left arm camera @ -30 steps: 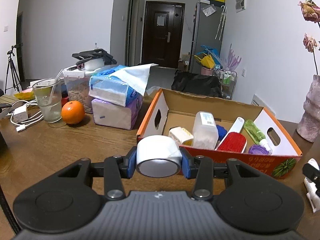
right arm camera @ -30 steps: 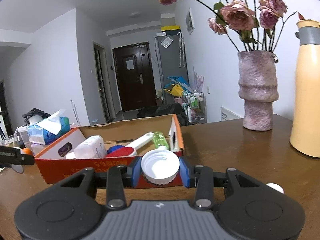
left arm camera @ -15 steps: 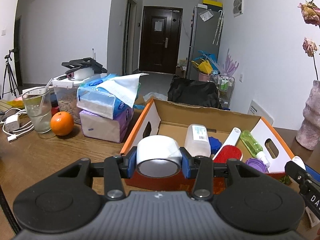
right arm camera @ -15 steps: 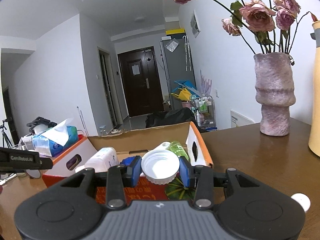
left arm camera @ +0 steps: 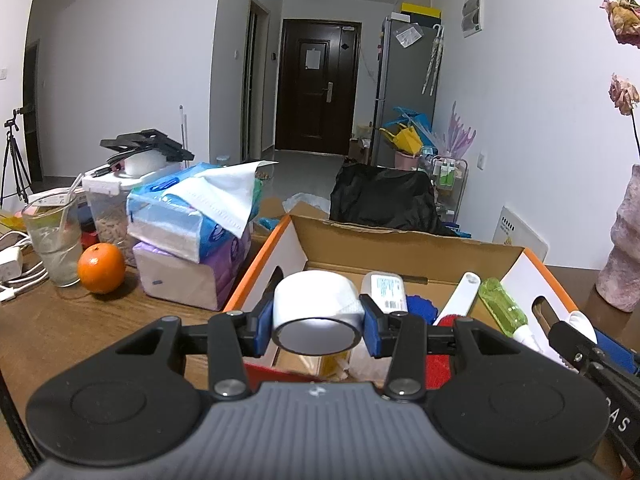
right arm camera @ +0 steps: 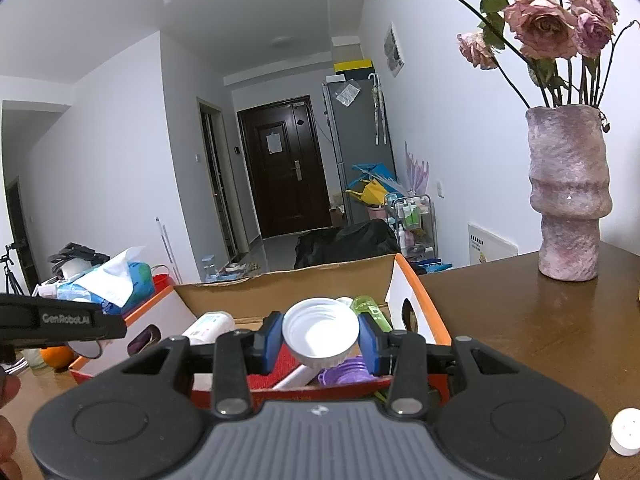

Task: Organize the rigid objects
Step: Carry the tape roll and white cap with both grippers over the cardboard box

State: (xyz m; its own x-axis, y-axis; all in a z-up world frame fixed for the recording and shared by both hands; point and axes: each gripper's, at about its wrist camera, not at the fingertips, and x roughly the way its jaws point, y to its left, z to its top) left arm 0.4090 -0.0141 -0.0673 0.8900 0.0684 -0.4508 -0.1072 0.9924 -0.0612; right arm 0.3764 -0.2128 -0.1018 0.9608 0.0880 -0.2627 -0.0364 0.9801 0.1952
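My left gripper (left arm camera: pixel 318 322) is shut on a white roll of tape (left arm camera: pixel 316 306), held over the near left part of the orange cardboard box (left arm camera: pixel 404 246). In the box lie a white bottle (left arm camera: pixel 384 288), a green bottle (left arm camera: pixel 500 306), a white-handled red brush (left arm camera: pixel 460 296) and a blue lid (left arm camera: pixel 416 306). My right gripper (right arm camera: pixel 320 338) is shut on a white ribbed jar lid (right arm camera: pixel 320 330), hollow side facing me, above the same box (right arm camera: pixel 320 284) near its right end. The right gripper's tip (left arm camera: pixel 576 340) shows at the left view's right edge; the left gripper's arm (right arm camera: pixel 60 320) shows at the right view's left.
Left of the box stand stacked tissue packs (left arm camera: pixel 192 236), an orange (left arm camera: pixel 101 268), a glass with a straw (left arm camera: pixel 54 240) and a lidded food container (left arm camera: pixel 110 204). A pink vase with dried roses (right arm camera: pixel 568 200) stands right. A small white cap (right arm camera: pixel 626 430) lies on the wooden table (right arm camera: pixel 520 320).
Both grippers have moved forward toward the box with their loads; the box now lies right under them and looms larger. Neither grip has changed.
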